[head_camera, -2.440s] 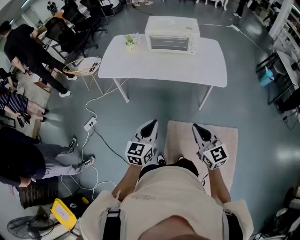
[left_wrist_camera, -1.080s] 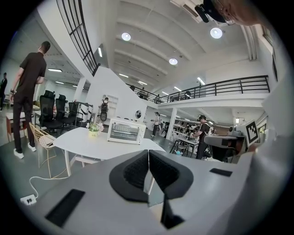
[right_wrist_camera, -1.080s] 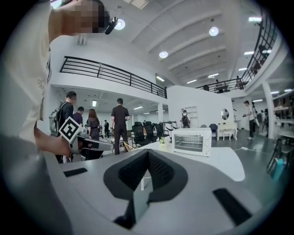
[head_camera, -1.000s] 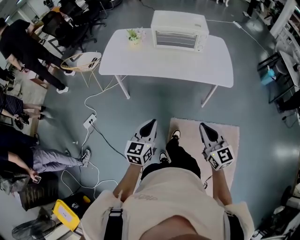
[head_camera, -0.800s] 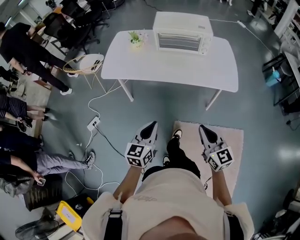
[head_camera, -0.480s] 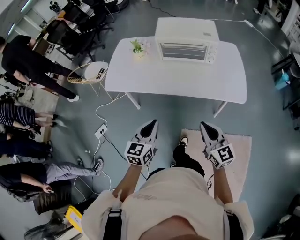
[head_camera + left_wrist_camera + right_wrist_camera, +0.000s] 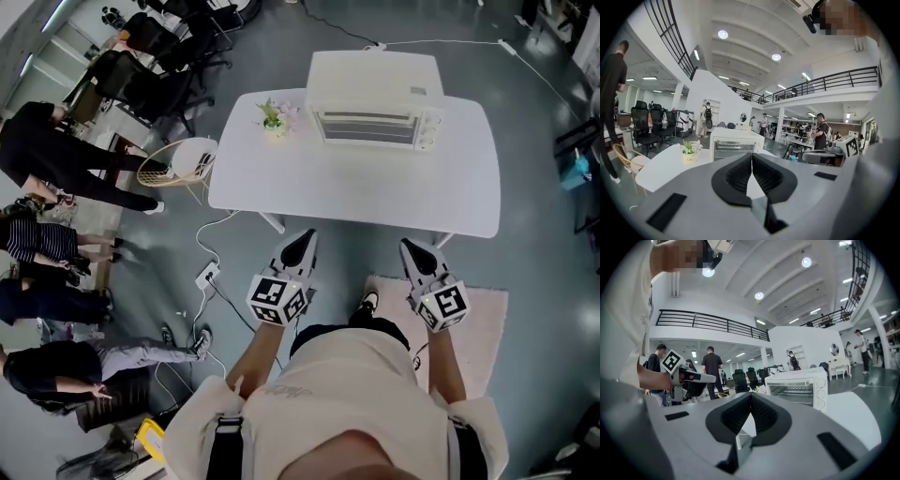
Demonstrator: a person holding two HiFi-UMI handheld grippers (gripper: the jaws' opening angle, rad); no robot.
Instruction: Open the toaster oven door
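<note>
Stands before a white rectangular table (image 7: 375, 192), short of its near edge, with a gripper in each hand. Holds the left gripper (image 7: 302, 246) just off the table's near edge, toward its left half, black jaws pressed together with nothing between them; same closed, empty tips seen in its own view (image 7: 751, 154). Holds the right gripper (image 7: 410, 248) level with it, nearer the table's right half, jaws likewise clenched on nothing (image 7: 750, 394). Touches nothing on the table with either one.

Finds the white boxy toaster oven (image 7: 375, 98) on the table's far half, about midway along it, glass door closed upright and facing the near edge, knobs in a column at the door's right. Shows the same oven beyond the shut jaws in the left gripper view (image 7: 733, 143) and the right gripper view (image 7: 797, 387).

Also on the table, just left of the oven: a small potted plant with pale flowers (image 7: 274, 117). On the floor under the table's near right corner: a pale pink rug (image 7: 478, 319). Off the table's left end: a round wicker chair (image 7: 173, 161), a white power strip (image 7: 207, 275) with cables, and, farther left, several people (image 7: 66, 159).
</note>
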